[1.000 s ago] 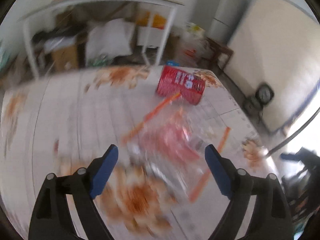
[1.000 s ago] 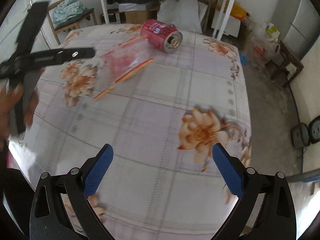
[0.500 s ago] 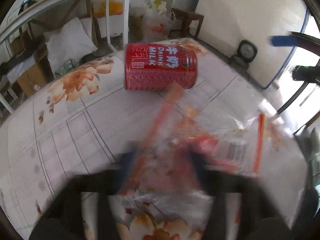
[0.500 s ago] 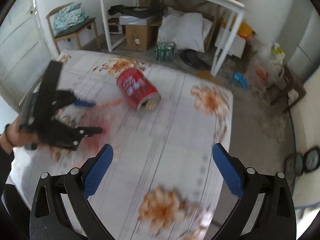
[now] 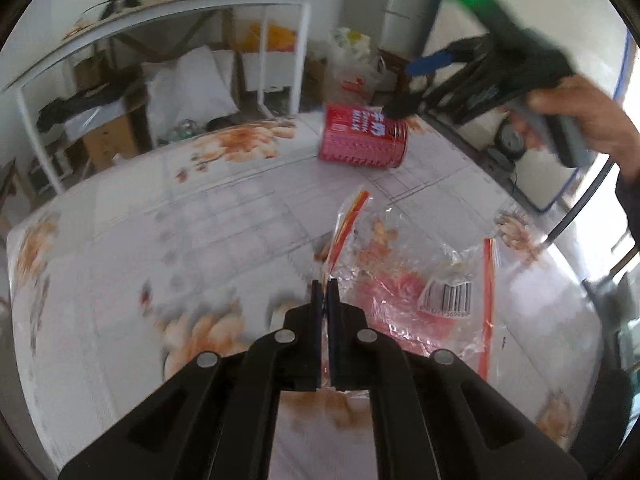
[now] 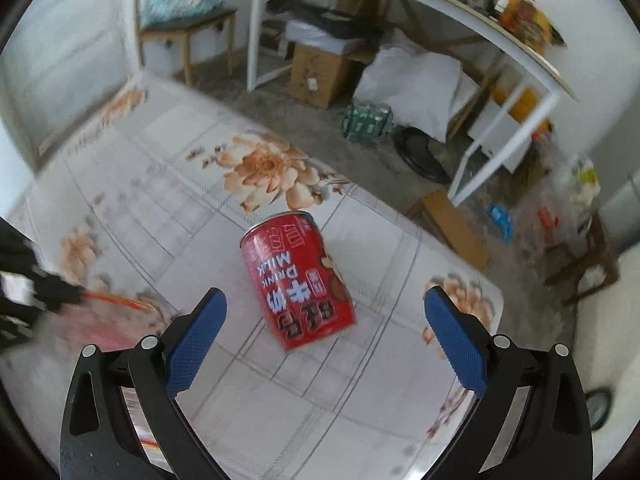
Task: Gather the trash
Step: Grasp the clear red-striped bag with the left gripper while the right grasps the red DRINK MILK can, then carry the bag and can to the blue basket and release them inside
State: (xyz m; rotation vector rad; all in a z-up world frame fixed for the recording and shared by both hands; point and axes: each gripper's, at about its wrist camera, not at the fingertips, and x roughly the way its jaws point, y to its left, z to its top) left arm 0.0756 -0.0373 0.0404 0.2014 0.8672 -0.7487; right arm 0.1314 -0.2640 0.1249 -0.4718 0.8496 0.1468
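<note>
Left wrist view shows the left tool (image 5: pixel 325 292) pinched shut on the crinkly clear plastic bag (image 5: pixel 416 280) lying on the table (image 5: pixel 200 216), while the right tool (image 6: pixel 324 344) gapes empty over the toppled red milk can (image 6: pixel 298 284), which could roll away if nudged

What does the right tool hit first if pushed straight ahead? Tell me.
Most likely the red can, lying on its side on the table, roughly centred between the open right tool fingers. Depth is unclear.

Right hand-held gripper (image 6: pixel 324 328) hangs wide above red can (image 6: pixel 298 282); wrapper (image 6: pixel 96 320) blurred.
</note>
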